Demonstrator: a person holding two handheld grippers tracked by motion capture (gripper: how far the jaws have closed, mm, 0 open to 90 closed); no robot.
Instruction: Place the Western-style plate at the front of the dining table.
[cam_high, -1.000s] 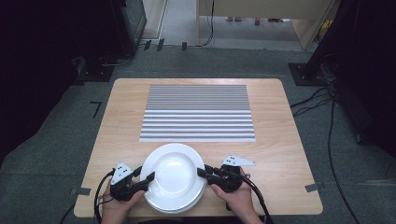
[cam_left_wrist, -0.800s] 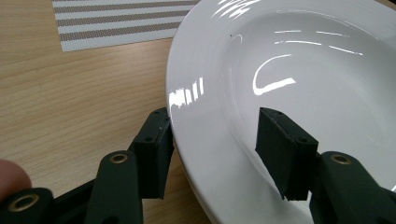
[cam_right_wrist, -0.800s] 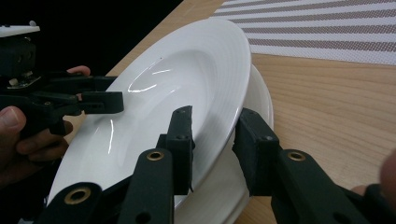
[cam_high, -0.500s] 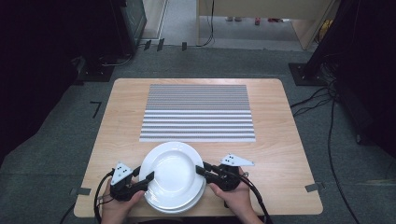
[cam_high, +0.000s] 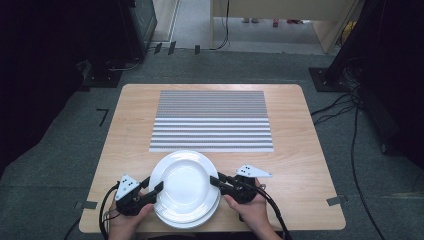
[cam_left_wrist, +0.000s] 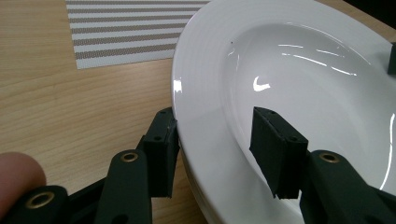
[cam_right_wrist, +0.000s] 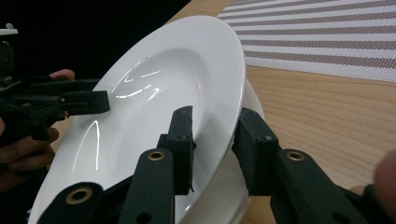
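Nothing shifts across the table except the left gripper (cam_left_wrist: 219, 149), whose jaws have just been closing over the top plate's (cam_high: 186, 179) rim without clamping yet. Right gripper (cam_right_wrist: 215, 144) pinches the opposite rim. A one-sided lift could tilt it onto the lower plate (cam_high: 187, 220).

The top plate (cam_high: 186, 181) covers most of the lower plate (cam_high: 192, 222) beneath it, and the person's forearms are cut off by the high view's bottom edge.

My left gripper (cam_left_wrist: 219, 154) jaws straddle white plate (cam_left_wrist: 299, 93) rim, just closing, one pad still apart; striped mat (cam_left_wrist: 126, 28) toward desk's (cam_left_wrist: 60, 107) far edge.
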